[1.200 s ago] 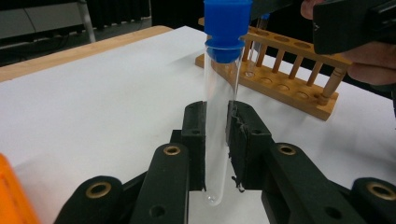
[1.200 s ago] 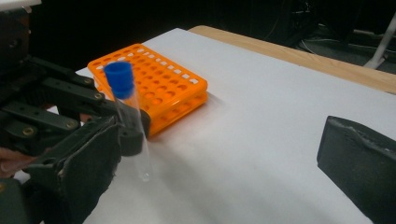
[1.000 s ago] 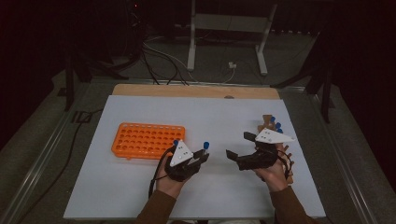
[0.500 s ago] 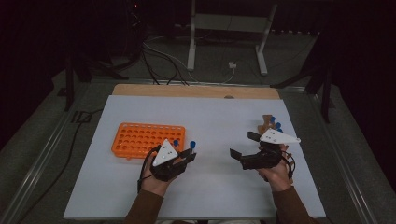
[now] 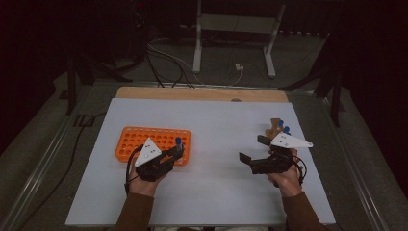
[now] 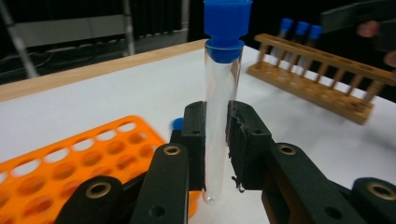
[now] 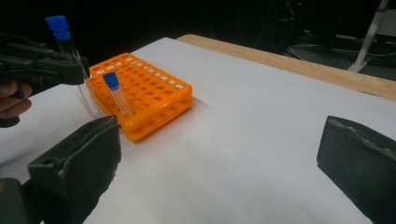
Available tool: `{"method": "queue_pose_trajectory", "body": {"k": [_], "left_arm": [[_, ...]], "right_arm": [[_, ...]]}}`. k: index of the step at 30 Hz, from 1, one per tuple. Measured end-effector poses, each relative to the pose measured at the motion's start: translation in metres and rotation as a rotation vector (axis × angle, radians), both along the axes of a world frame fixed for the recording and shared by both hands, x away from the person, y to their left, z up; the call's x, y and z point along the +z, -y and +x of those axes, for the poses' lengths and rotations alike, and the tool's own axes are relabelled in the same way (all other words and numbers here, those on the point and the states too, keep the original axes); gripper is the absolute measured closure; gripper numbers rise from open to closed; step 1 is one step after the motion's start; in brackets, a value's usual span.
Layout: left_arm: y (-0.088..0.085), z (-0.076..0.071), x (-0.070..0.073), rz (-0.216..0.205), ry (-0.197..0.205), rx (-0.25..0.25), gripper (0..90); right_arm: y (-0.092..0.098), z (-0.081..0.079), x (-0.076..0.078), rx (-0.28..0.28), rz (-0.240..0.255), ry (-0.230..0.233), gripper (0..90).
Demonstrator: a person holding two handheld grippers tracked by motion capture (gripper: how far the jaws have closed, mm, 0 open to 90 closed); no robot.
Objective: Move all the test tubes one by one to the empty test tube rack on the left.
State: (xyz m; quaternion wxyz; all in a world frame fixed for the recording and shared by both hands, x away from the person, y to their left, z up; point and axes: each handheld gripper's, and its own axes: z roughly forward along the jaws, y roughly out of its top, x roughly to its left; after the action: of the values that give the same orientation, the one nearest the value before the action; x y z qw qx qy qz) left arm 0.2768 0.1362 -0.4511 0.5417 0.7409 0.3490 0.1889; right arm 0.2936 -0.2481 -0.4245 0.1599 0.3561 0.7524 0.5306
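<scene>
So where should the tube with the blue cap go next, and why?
Probably down into an empty hole of the orange plastic rack. The left gripper holds the clear blue-capped test tube upright beside that rack, where one capped tube already stands.

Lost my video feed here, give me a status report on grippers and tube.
Left gripper shut on capped test tube, upright, beside orange rack. Right gripper open, empty. One tube already in rack. Nothing in the way.

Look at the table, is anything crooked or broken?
Mostly tidy. One capped tube leans in the orange rack instead of standing straight, and the padding on the left gripper's fingers looks frayed at the edge. Nothing is spilled.
</scene>
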Motion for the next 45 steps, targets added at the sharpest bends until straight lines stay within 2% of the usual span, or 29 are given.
{"method": "queue_pose_trajectory", "body": {"k": [8, 14, 20, 28, 34, 45], "left_arm": [[-0.006, 0.011, -0.007, 0.019, -0.004, 0.097, 77.8], [-0.004, 0.019, -0.017, 0.030, -0.021, 0.119, 77.8], [-0.002, 0.023, -0.024, 0.045, -0.034, 0.118, 77.8], [0.003, 0.027, -0.035, 0.122, -0.084, 0.107, 77.8], [0.007, 0.027, -0.038, 0.171, -0.097, 0.098, 77.9], [0.008, 0.028, -0.041, 0.203, -0.110, 0.089, 78.1]], "right_arm": [[0.000, 0.000, 0.000, 0.003, 0.005, 0.002, 0.0], [0.000, 0.000, 0.000, 0.008, 0.006, 0.003, 0.0], [-0.002, 0.000, 0.000, 0.017, 0.002, 0.002, 0.0], [-0.001, -0.001, 0.000, 0.022, 0.002, 0.004, 0.0], [-0.001, -0.001, 0.000, 0.024, 0.002, 0.003, 0.0], [-0.002, -0.001, -0.001, 0.031, -0.002, -0.001, 0.0]]}}
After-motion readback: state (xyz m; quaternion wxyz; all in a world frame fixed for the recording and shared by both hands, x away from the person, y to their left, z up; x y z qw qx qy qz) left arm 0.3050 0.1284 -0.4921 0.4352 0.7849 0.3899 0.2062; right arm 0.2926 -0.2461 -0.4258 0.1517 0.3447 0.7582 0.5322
